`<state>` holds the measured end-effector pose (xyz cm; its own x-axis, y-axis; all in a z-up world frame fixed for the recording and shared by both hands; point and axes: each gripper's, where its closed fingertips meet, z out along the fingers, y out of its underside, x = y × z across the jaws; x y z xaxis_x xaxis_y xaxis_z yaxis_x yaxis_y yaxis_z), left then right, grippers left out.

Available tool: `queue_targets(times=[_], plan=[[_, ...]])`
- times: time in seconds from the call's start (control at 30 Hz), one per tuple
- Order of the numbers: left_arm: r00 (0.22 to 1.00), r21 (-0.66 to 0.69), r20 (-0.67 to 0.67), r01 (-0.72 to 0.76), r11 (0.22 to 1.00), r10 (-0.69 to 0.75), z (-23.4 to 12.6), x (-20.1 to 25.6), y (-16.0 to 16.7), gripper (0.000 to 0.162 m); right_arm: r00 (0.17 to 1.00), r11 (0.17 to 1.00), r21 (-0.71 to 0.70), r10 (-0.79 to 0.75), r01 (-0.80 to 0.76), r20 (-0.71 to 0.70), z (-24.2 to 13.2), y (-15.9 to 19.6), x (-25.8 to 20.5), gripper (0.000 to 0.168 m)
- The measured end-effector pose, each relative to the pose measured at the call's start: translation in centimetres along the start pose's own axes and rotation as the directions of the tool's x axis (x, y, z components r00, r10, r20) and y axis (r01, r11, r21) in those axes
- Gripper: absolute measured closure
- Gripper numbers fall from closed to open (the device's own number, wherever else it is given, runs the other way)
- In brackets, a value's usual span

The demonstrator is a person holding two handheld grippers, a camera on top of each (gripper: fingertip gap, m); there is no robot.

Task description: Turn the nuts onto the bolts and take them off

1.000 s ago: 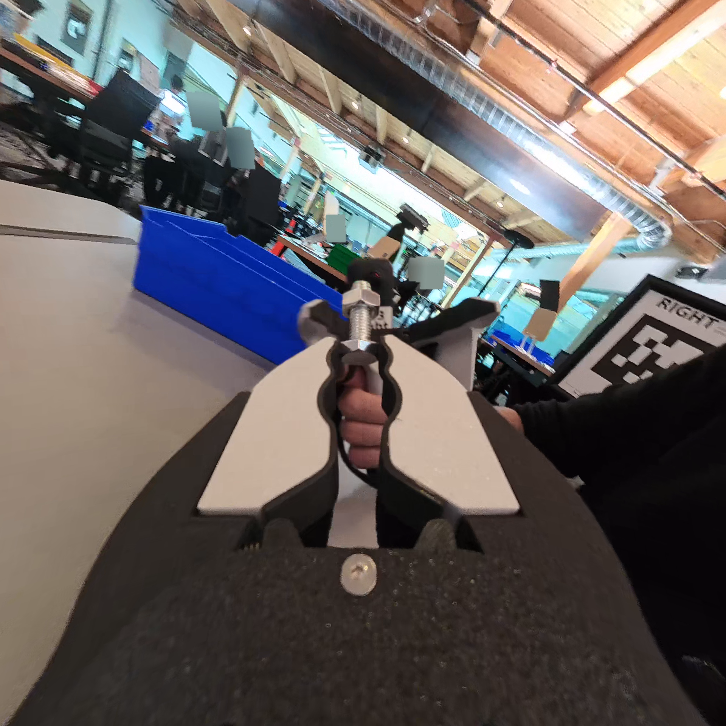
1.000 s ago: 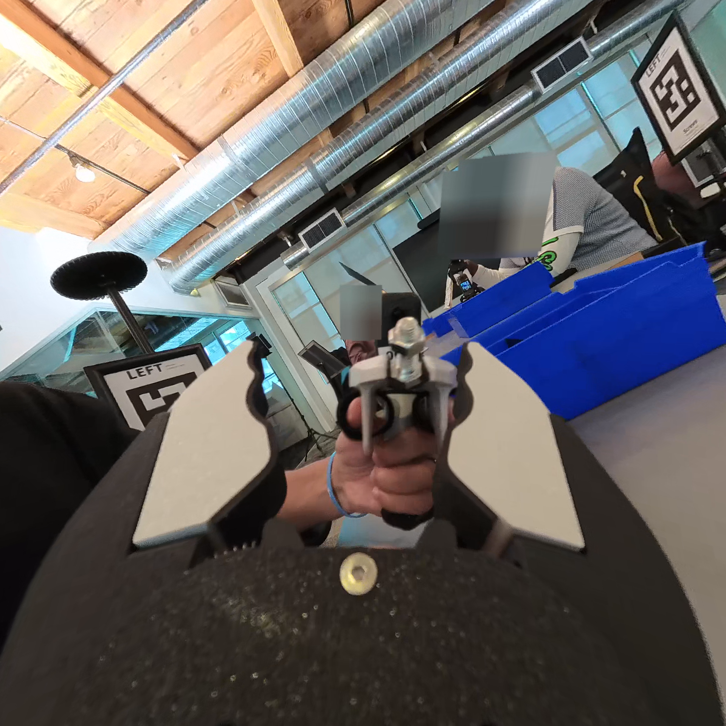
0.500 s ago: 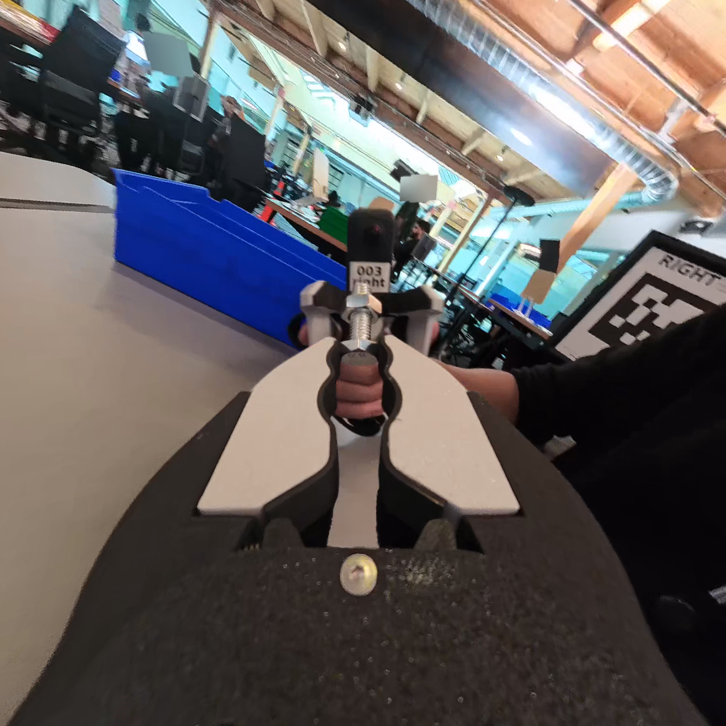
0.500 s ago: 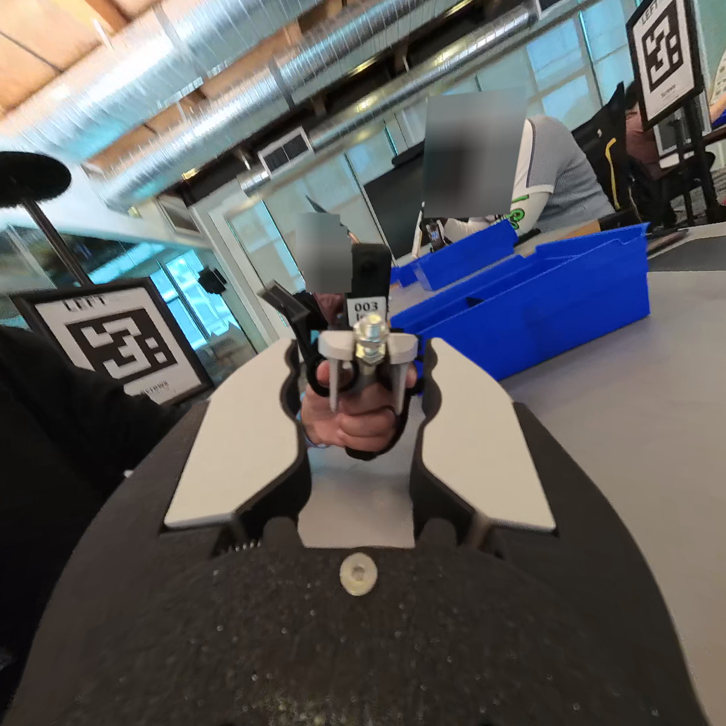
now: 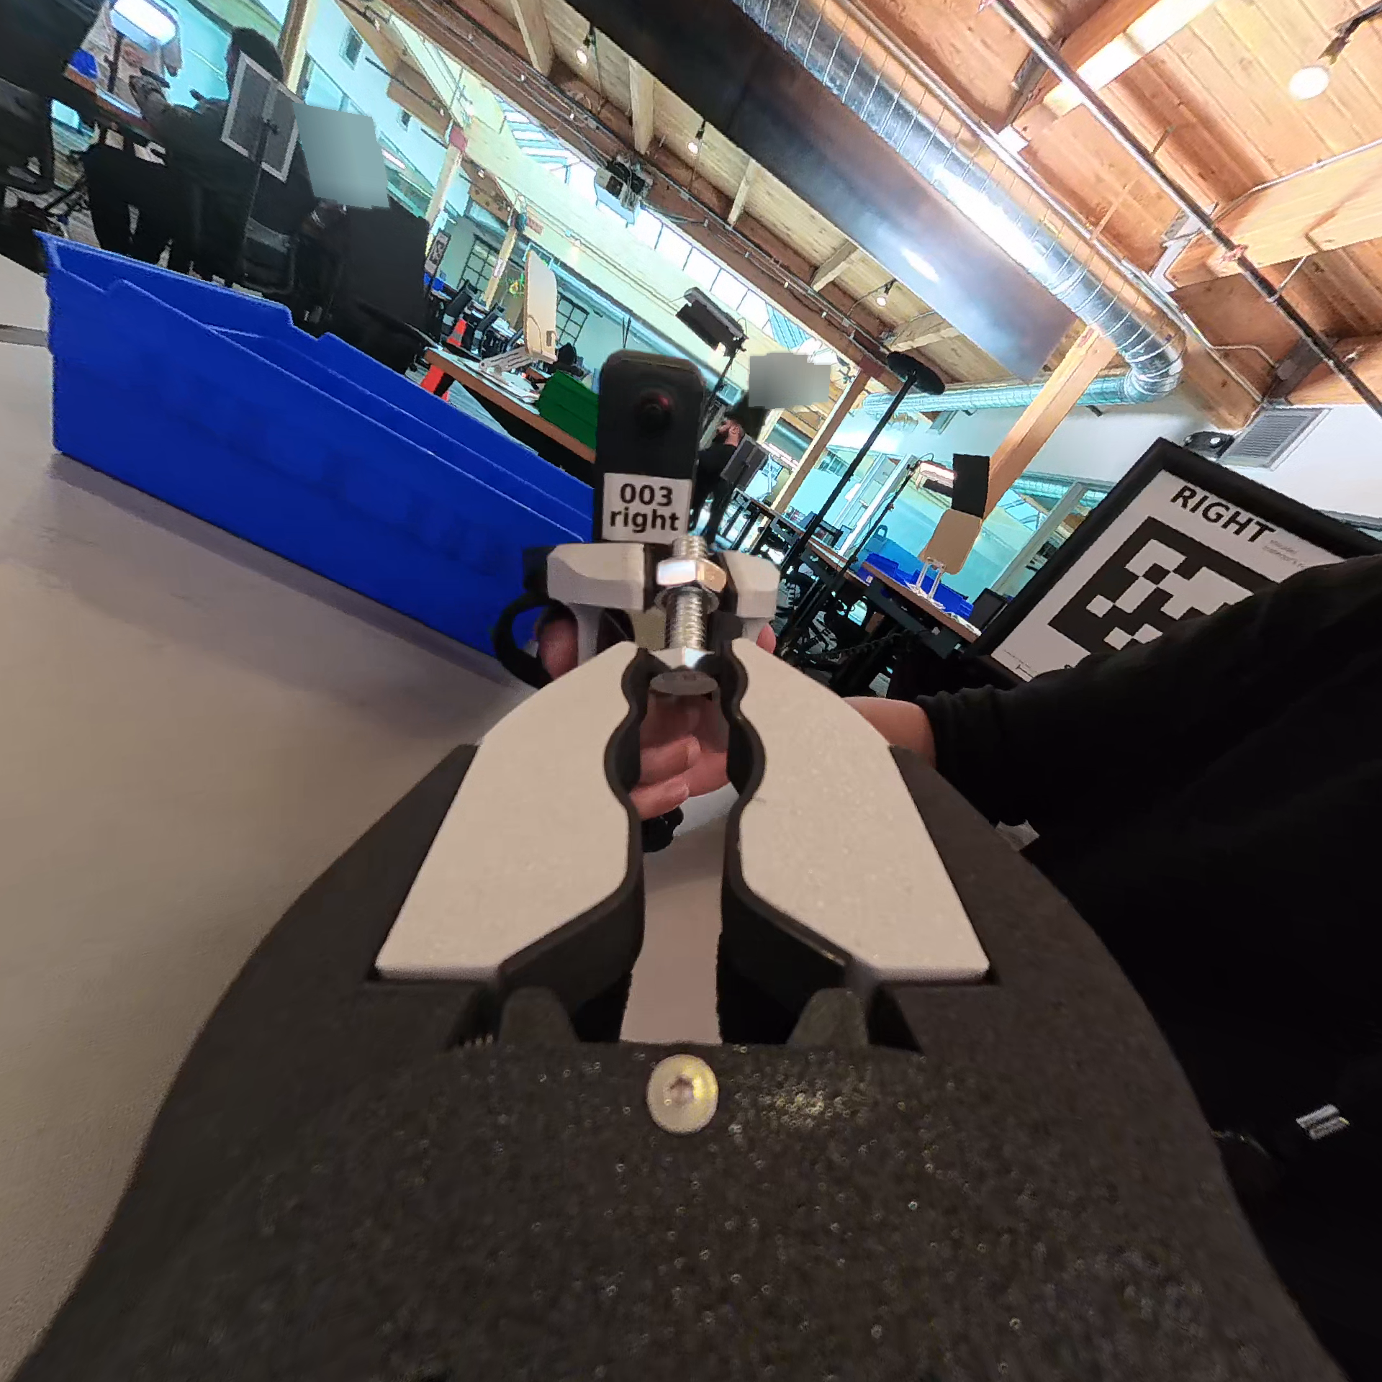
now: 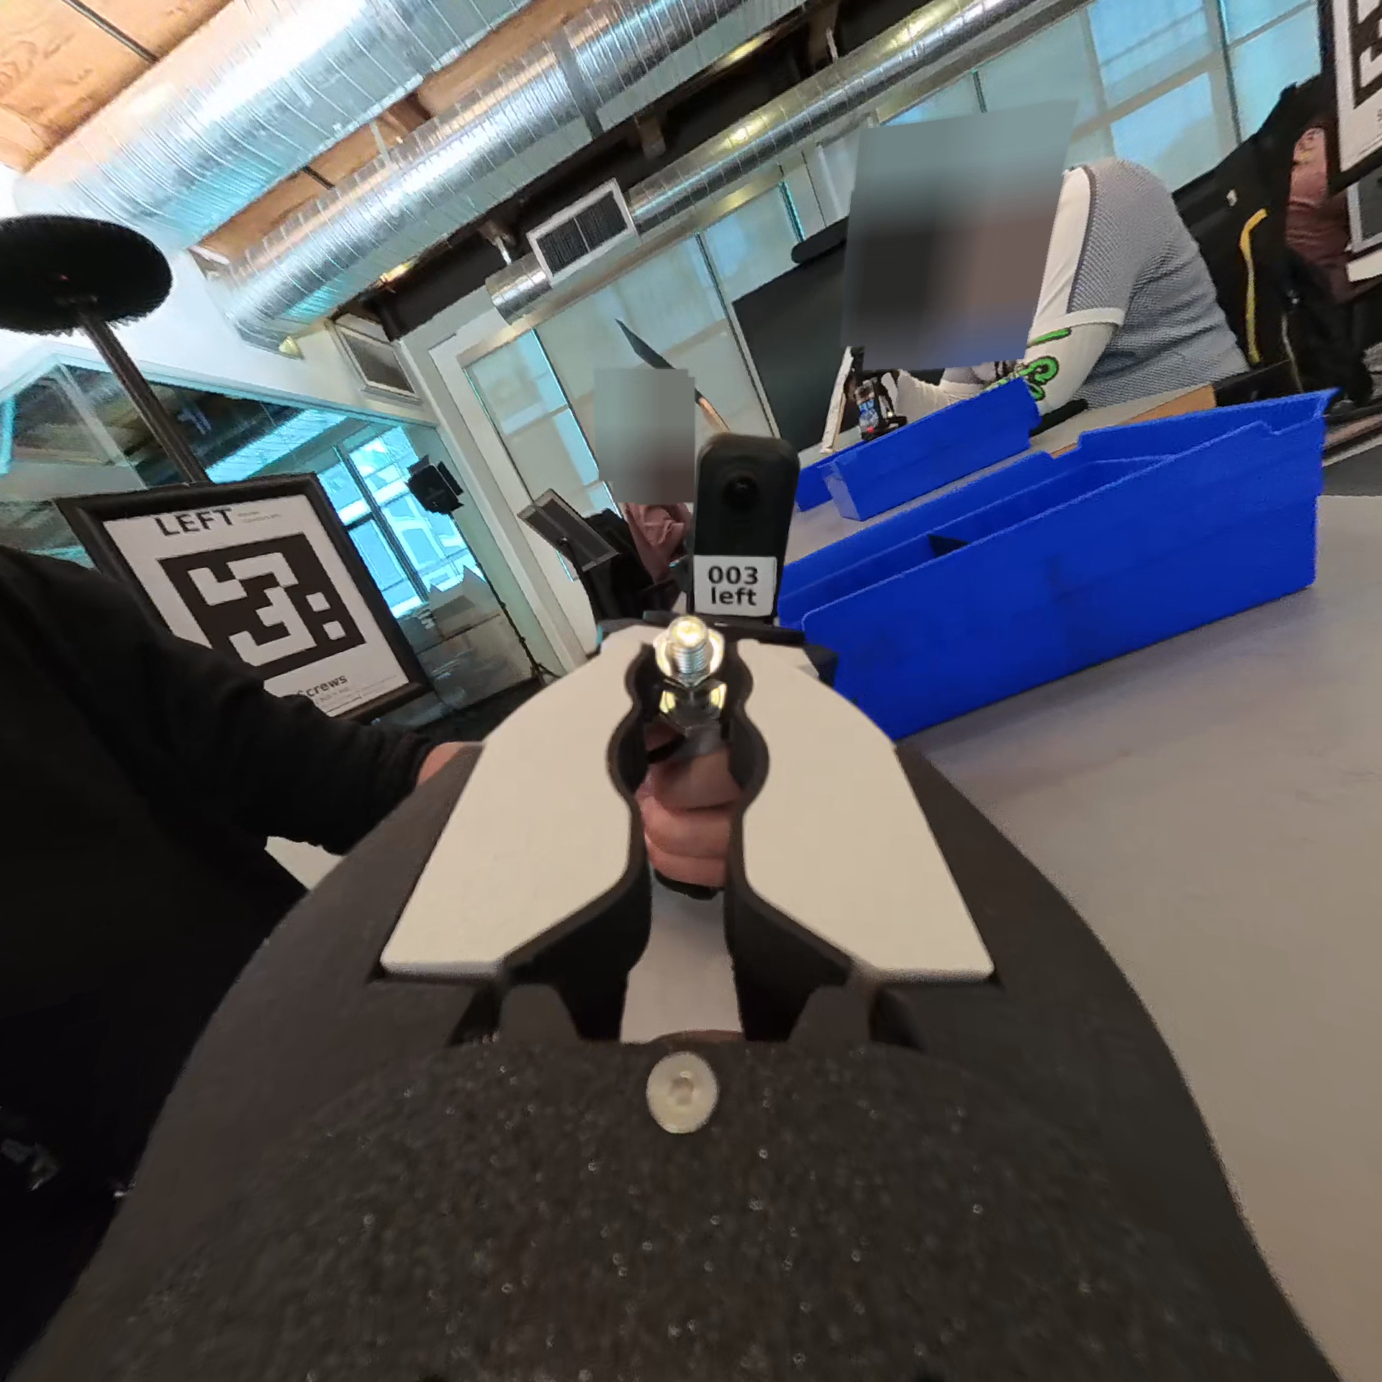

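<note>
My left gripper [image 5: 684,659] is shut on the hex head of a silver bolt [image 5: 688,621], whose threaded shank points up and away from it. A silver nut [image 5: 688,574] sits near the top of the thread. My right gripper [image 6: 686,645] faces the left one and is shut on that nut [image 6: 686,642]. In the left wrist view the right gripper [image 5: 665,591] shows beyond the bolt with one grey finger on each side of the nut. In the right wrist view the bolt head [image 6: 692,704] shows below the nut. Both grippers are held above the table.
A grey table [image 5: 187,748] lies below. A long blue bin [image 5: 299,449] stands at its far side, and shows in the right wrist view [image 6: 1047,583]. A framed marker board [image 5: 1196,583] stands behind each arm. People sit at desks farther back. My left and right fingertips are right by each other.
My right gripper, wide open a second ago, has come up to the bolt and closed its fingers on the nut. My left gripper has stayed shut on the bolt head.
</note>
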<state>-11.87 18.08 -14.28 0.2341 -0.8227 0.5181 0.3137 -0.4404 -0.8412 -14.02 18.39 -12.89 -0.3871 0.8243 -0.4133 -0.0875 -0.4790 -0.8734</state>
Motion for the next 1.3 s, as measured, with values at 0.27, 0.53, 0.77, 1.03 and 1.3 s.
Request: queue_targets(times=[0.27,0.53,0.77,1.03,1.3], plan=[[0.938,-0.168,0.246,-0.209,0.964,0.246,-0.9,-0.3,0.6,0.106,0.992,0.997,0.0,-0.071,0.072,-0.104,-1.1,-3.5,-0.3,0.151],[0.844,-0.251,0.439,-0.215,0.944,0.309,-2.3,-1.1,3.5,0.111,0.607,0.895,-0.424,-0.413,0.134,-0.679,-15.6,-15.1,3.1,0.15],[0.883,-0.308,0.385,-0.15,0.939,0.267,-1.4,-2.0,5.6,0.112,0.19,0.57,-0.564,-0.582,-0.597,-0.791,-35.6,-6.2,10.8,0.15],[0.891,-0.33,0.36,-0.155,0.931,0.276,-1.0,-1.7,6.0,0.113,0.231,0.376,-0.505,-0.577,-0.776,-0.784,-38.3,-0.6,12.9,0.15],[0.886,-0.38,0.346,-0.169,0.909,0.309,-0.9,-1.7,6.8,0.113,0.223,0.454,-0.467,-0.492,-0.759,-0.841,-38.1,-0.3,14.2,0.149]])
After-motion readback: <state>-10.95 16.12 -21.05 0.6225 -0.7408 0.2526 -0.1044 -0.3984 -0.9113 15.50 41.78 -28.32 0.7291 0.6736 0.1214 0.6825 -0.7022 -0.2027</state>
